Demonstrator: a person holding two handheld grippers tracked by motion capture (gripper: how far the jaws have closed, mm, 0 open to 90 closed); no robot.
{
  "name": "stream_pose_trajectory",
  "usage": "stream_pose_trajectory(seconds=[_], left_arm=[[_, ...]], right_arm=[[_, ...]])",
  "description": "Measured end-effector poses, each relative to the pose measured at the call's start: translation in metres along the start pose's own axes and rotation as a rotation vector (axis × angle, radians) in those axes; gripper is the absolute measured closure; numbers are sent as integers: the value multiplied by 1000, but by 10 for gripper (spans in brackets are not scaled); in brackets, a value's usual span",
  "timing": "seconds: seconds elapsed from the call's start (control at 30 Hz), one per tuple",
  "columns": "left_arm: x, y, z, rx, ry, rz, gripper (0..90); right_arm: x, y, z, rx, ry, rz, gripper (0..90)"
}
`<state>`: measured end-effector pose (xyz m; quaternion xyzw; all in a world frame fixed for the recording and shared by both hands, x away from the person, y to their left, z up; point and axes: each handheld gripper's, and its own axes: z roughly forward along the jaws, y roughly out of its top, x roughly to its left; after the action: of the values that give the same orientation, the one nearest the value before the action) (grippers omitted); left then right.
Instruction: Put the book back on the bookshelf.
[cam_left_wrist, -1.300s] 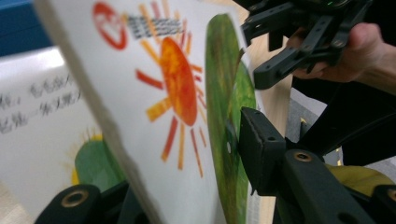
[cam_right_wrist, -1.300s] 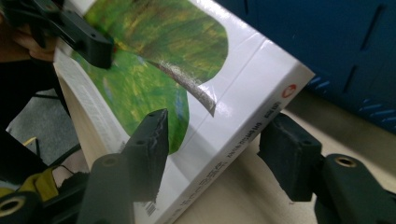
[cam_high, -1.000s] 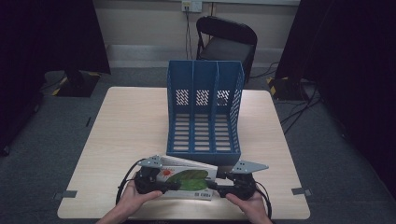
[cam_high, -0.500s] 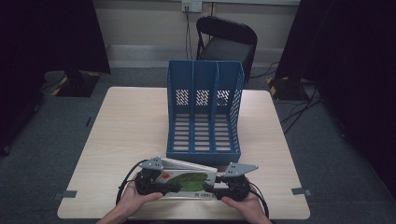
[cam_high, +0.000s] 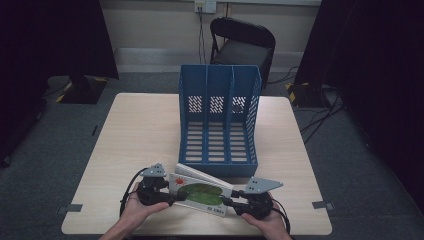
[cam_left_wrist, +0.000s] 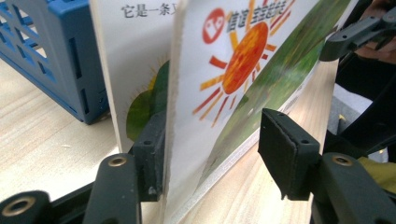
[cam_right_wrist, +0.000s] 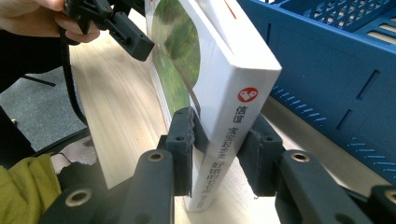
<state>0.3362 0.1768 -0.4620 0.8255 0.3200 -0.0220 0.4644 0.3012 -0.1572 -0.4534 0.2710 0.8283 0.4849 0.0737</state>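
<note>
We look down on a pale wooden table (cam_high: 135, 145) standing on grey carpet (cam_high: 45, 165), with a black folding chair (cam_high: 242, 45) behind it against a light wall (cam_high: 150, 22) carrying a socket (cam_high: 205, 6), dark curtains (cam_high: 50, 35) on both sides, and cables (cam_high: 320, 117) trailing at right.

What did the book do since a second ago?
The book, held between the left gripper and right gripper, slid a little toward the person and tipped further onto its edge, its pages fanning open. The blue file rack stayed put.
</note>
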Motion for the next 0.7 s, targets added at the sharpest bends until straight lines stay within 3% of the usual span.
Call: stream_pose_trajectory(seconds=[0.2,0.43,0.5,0.6,0.7], left_arm=[[1,1,-5,-4,10,-11,368],[9,1,-19,-54,101,-28,355],[12,1,-20,-55,109,-42,342],[15,0,-19,-52,117,-31,339],[19,1,-10,-32,91,-22,339]], right_arm=[[0,3,-3,3,6,-11,689],[-2,2,-7,-18,6,2,716],[0,2,-6,-19,14,1,717],[2,2,-5,-19,24,-1,715],[4,1,1,-7,43,10,698]])
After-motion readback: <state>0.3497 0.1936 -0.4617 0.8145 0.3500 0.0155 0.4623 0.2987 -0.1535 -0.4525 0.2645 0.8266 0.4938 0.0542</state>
